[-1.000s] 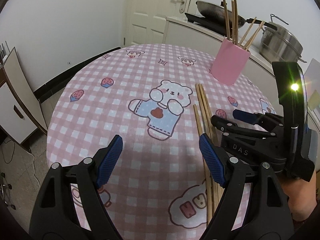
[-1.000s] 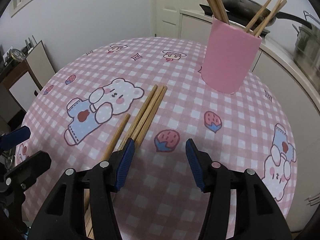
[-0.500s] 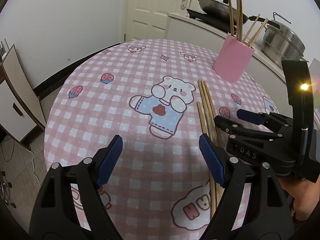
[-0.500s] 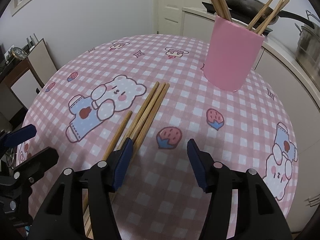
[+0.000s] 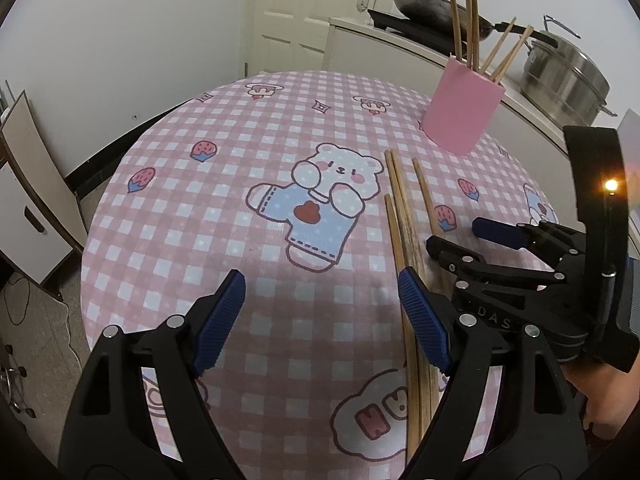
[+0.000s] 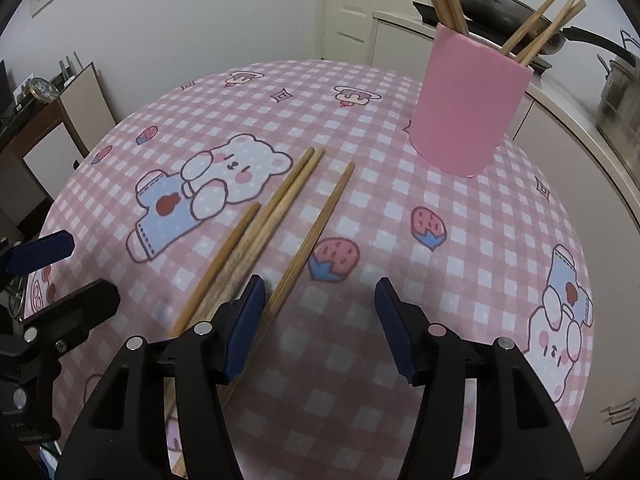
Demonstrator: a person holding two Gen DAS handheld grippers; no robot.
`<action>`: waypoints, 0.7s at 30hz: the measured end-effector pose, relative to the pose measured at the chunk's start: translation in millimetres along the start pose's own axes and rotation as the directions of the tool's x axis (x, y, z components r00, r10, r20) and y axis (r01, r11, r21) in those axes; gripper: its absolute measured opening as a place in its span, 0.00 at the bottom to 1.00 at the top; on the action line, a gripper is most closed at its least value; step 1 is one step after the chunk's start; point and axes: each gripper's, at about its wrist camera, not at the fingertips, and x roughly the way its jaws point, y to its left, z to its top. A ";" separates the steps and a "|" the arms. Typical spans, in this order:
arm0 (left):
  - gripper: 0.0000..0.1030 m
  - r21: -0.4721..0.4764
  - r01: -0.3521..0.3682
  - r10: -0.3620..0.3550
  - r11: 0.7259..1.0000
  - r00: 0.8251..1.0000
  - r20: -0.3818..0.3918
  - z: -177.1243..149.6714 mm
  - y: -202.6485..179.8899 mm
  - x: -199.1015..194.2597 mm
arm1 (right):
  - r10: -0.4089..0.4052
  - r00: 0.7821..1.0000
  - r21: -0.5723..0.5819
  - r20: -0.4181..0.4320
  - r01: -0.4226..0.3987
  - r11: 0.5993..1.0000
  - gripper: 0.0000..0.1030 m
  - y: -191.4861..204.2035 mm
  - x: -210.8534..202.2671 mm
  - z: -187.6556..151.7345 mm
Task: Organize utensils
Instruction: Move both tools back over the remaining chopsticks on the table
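Observation:
Several wooden chopsticks lie in a bunch on the pink checked tablecloth. One chopstick lies apart to their right, its near end just inside the left finger of my right gripper, which is open low over the cloth. A pink cup at the far right holds several more chopsticks. In the left wrist view my left gripper stands open over bare cloth, with the chopsticks passing under its right finger. There the right gripper sits to the right, and the pink cup stands beyond.
A counter behind the table carries a dark pan and a steel pot. A white door is at the back. Low furniture stands left of the table's rounded edge.
One chopstick has slid out of the bunch to the right, beside the right gripper's left finger. Both grippers have stayed nearly where they were.

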 end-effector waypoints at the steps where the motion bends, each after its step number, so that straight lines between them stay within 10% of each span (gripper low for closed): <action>1: 0.76 0.004 0.002 -0.002 1.000 1.000 -0.003 -0.2 -1.3 1.0 | -0.001 1.000 -0.001 -0.002 0.001 1.000 0.52 -0.7 -1.3 -0.9; 21: 0.76 0.081 -0.068 0.074 0.994 0.995 -0.068 4.2 -27.6 34.2 | 0.056 0.998 0.031 0.027 -0.057 0.998 0.55 -27.9 -10.2 -22.2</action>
